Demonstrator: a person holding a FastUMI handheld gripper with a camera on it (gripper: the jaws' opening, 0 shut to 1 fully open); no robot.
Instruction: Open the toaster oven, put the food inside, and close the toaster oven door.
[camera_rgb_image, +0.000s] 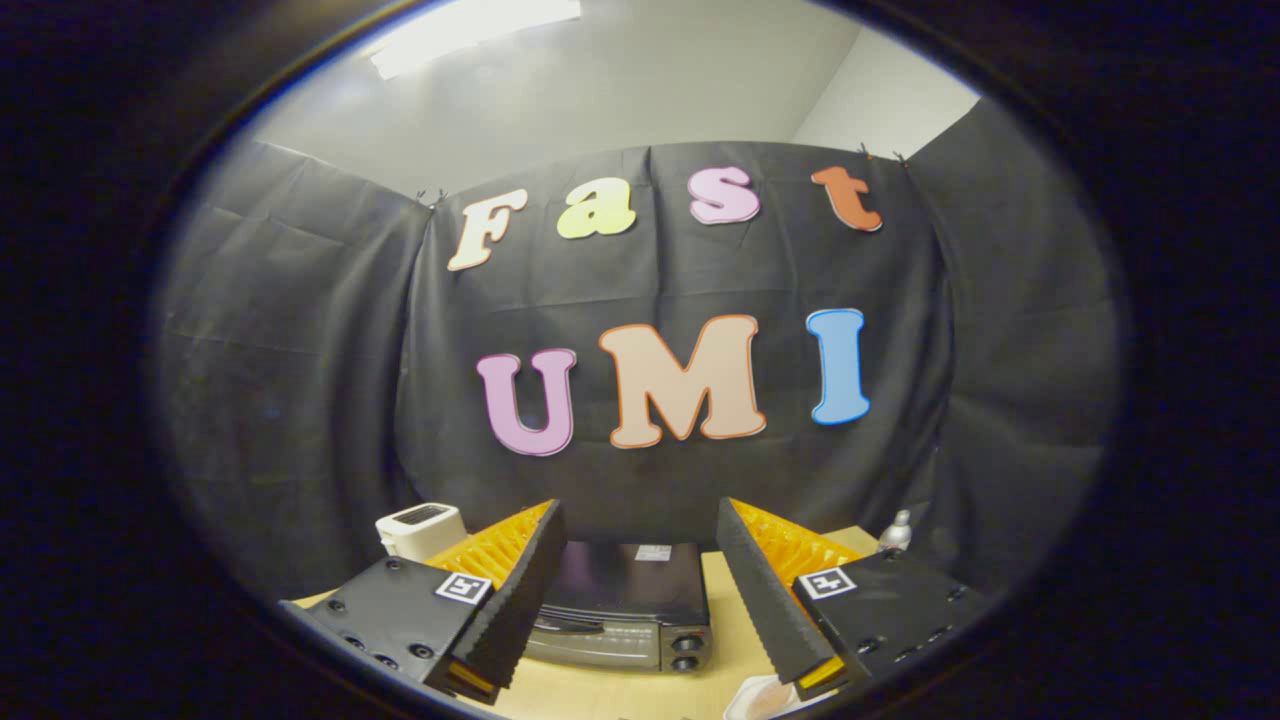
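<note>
A dark toaster oven stands on the wooden table, below and between my two fingers, with its door shut and two knobs on its right side. My gripper is held high above it, open, with nothing between the fingers. A white plate with pale food lies just under the right finger; most of it is hidden.
A white pop-up toaster sits behind the left finger, left of the oven. A small grey bottle stands at the table's far right. The black cloth wall hangs close behind the table.
</note>
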